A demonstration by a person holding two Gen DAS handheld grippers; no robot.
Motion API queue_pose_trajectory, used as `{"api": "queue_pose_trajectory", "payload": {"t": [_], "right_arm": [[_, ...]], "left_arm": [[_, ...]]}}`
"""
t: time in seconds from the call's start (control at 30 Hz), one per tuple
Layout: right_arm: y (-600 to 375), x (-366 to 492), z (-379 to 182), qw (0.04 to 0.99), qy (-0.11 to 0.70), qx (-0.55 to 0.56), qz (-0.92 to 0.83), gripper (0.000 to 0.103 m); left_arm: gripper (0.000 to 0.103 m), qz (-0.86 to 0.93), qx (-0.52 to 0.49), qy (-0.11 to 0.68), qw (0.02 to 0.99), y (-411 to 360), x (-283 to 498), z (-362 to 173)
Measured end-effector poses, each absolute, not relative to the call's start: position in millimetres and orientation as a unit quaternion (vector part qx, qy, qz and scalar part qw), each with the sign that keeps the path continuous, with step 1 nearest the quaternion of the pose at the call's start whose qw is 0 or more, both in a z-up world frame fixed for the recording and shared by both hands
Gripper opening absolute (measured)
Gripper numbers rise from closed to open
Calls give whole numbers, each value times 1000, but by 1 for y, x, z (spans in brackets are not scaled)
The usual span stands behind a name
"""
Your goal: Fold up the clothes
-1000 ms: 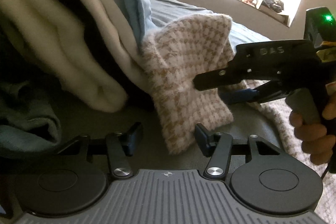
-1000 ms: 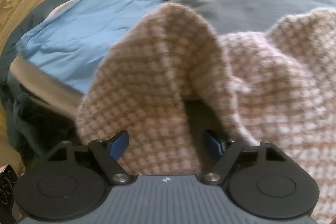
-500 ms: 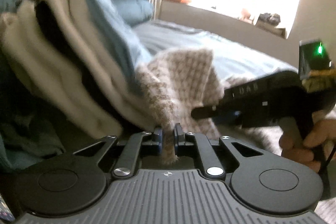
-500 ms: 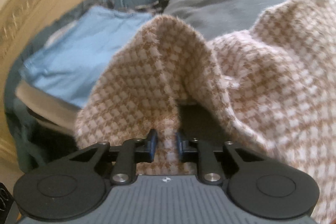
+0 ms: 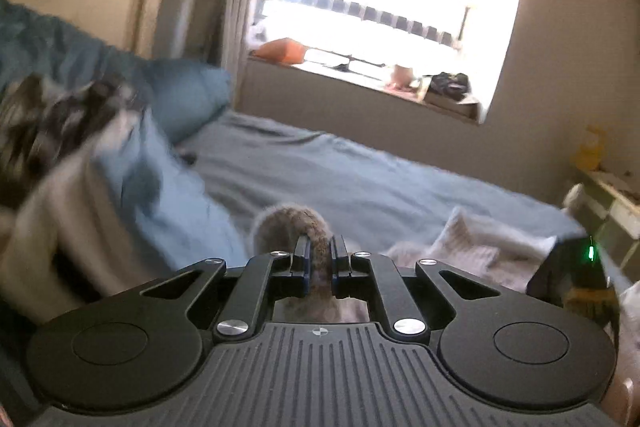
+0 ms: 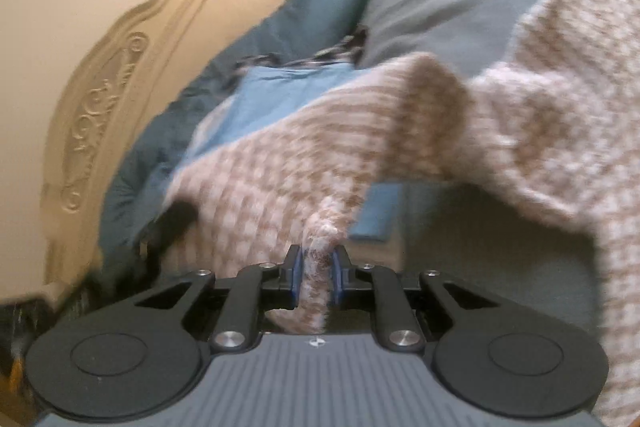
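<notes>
Fingers of left gripper (image 5: 320, 259) and right gripper (image 6: 316, 275) both pinching houndstooth sweater (image 6: 520, 131) (blurred), stretched sideways between them

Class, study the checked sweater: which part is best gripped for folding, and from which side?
Grip the sweater by its thin outer edge, coming in from the side level with the bed. Both grippers already pinch bunched edge, so the cloth hangs free between them.
</notes>
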State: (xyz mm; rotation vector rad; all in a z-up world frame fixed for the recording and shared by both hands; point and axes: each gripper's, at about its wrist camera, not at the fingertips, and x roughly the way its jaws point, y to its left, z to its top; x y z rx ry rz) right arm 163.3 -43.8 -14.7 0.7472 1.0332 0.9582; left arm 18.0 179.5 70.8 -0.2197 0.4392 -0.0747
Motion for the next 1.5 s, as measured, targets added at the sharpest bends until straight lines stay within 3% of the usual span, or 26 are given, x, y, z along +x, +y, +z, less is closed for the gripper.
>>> {"api": "queue_pose_trajectory", "payload": {"t": [0.3,0.6,0.73,1.0,1.07,1.13,1.2,1.37,1.5], "right_arm": [[35,181,37,693,450,271,493,10],[114,178,39,670,470,216,533,10],[129,162,29,652,482,200,549,12],[78,134,12,677,493,147,526,17],[55,130,14,718,473,114,497,18],[44,129,21,770,433,74,462,19],[35,129,29,817,390,32,424,20],[67,102,55,877,235,-122,401,54],[111,79,57,873,128,-252,398,57]], "left_arm": [[6,-72,-72,308,946,240,94,125],[6,-31,-185,403,896,317,127,102],[0,-19,-214,396,893,338,136,102],[1,-11,-188,316,930,336,95,125],[5,-32,-164,293,941,318,73,129],[29,-51,-138,286,947,296,54,128],[40,-56,-118,289,948,277,43,122],[44,-53,-88,307,946,251,39,104],[45,-27,-129,320,938,261,49,101]]}}
